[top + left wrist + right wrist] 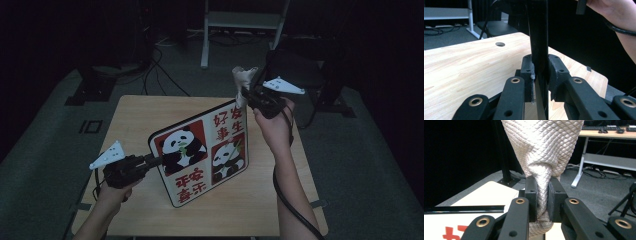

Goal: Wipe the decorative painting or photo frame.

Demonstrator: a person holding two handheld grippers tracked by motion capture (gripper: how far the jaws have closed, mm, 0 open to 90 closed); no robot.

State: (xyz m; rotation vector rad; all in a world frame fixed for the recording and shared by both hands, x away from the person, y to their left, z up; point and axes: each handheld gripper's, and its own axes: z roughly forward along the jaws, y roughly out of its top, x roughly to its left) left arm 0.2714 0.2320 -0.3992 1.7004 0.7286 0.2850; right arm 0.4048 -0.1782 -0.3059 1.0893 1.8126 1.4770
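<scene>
Fingers (527, 75) clamping panda board (538, 37), its face edge-on, unreadable.

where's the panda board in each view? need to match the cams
High view: panda board stands tilted at table centre, its left edge in the left gripper.
Left gripper view: seen edge-on, a dark vertical strip pinched between the jaws.
Right gripper view: white face with red print at bottom left, black rim above.
Shared landmark: the light wooden table.

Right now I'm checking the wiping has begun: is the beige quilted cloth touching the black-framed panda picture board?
Cannot tell. In the high view the beige quilted cloth hangs at the panda picture board's top corner, hiding any gap.
</scene>
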